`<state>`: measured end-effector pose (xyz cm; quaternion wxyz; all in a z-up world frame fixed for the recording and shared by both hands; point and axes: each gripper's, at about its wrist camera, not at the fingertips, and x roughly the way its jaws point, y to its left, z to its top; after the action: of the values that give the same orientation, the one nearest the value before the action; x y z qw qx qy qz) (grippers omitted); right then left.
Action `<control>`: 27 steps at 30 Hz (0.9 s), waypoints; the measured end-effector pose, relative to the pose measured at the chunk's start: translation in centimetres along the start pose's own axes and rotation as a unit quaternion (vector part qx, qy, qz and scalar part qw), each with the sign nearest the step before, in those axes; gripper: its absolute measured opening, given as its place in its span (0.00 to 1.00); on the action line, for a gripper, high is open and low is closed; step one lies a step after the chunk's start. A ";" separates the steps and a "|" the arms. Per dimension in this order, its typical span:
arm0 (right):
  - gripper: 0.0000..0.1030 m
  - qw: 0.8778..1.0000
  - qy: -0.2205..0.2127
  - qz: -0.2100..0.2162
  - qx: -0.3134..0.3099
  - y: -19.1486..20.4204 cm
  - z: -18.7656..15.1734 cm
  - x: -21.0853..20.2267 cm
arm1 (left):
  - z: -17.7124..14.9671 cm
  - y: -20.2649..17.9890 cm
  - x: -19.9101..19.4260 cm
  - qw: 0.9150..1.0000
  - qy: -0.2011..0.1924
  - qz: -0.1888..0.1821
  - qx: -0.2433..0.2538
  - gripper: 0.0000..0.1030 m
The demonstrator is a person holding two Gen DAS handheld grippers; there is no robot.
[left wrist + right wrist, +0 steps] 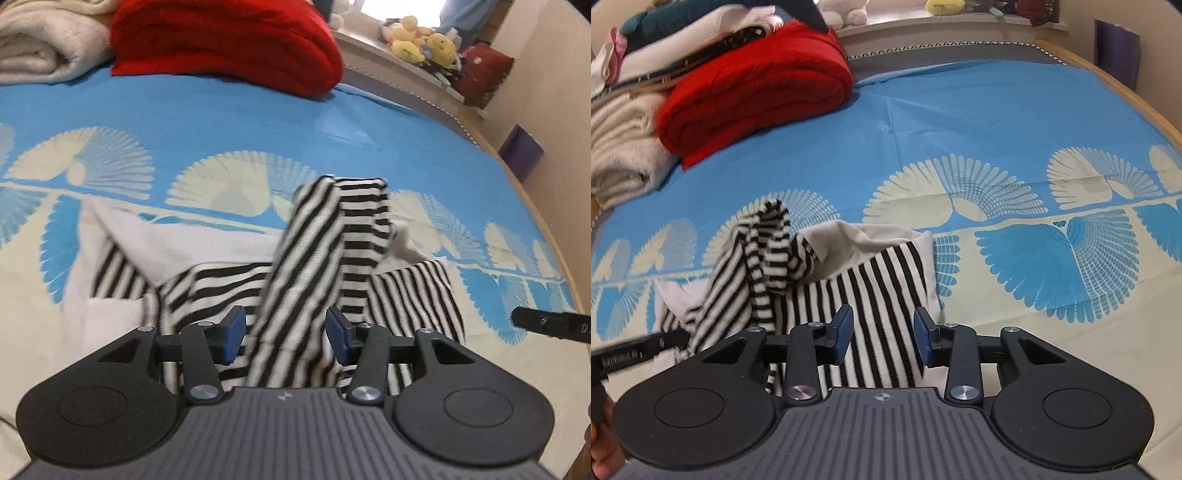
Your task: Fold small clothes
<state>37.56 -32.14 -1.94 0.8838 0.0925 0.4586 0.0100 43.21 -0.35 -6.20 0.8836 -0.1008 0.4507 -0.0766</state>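
Note:
A small black-and-white striped garment with white parts (317, 258) lies crumpled on the blue patterned bed cover (221, 110). A striped fold of it rises in the middle. My left gripper (286, 334) is open just above the garment, with the raised striped fold running between its blue pads, untouched. My right gripper (882, 336) is open over the flat striped panel (875, 295) at the garment's right side. The raised fold (764, 251) lies to its left. Each gripper's black edge shows at the side of the other's view.
A folded red blanket (229, 40) and a cream blanket (40, 44) lie at the bed's far side, with a pile of clothes (683, 33) on top. Plush toys (424, 40) sit on a sill. The bed's wooden edge (1126, 88) runs on the right.

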 end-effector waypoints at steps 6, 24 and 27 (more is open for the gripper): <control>0.42 1.000 0.005 -0.001 0.007 -0.6 0.5 0.5 | -0.7 -2.3 1.9 0.997 -0.003 0.042 0.062 0.03; 0.52 0.995 0.036 0.033 0.087 -1.8 0.7 2.2 | -1.5 1.2 -2.8 0.980 0.085 -0.150 0.102 0.39; 0.52 0.994 0.057 0.041 0.085 -0.9 0.1 3.3 | -0.7 6.2 -0.8 0.990 0.114 -0.057 -0.055 0.40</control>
<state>39.47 -32.74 -4.72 0.8439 0.1850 0.5034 0.0123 42.45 5.74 -7.53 0.8135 -0.1654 0.5459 -0.1133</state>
